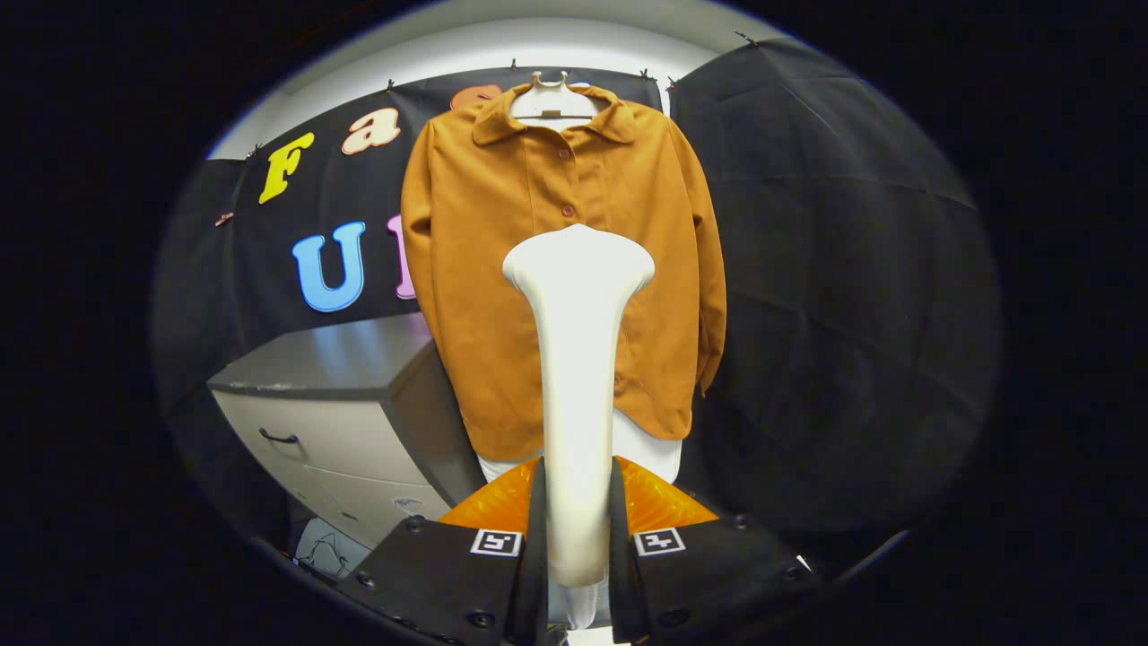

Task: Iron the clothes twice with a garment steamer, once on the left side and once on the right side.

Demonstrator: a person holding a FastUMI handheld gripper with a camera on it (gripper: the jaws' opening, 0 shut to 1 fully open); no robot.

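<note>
A mustard-brown buttoned shirt (556, 260) hangs on a white hanger (552, 100) in front of the black cloth wall, with a white garment showing under its hem. My gripper (576, 529) is shut on the white garment steamer (576, 359), both fingers pressing on its handle. The steamer stands upright between the fingers. Its wide head is raised ahead of them and covers the shirt's middle, near the button line. I cannot tell whether the head touches the fabric.
A grey cabinet (341, 404) with drawers and a dark handle stands left of the shirt and lower down. Black cloth (834, 296) closes off the right side. Some cables lie on the floor below the cabinet.
</note>
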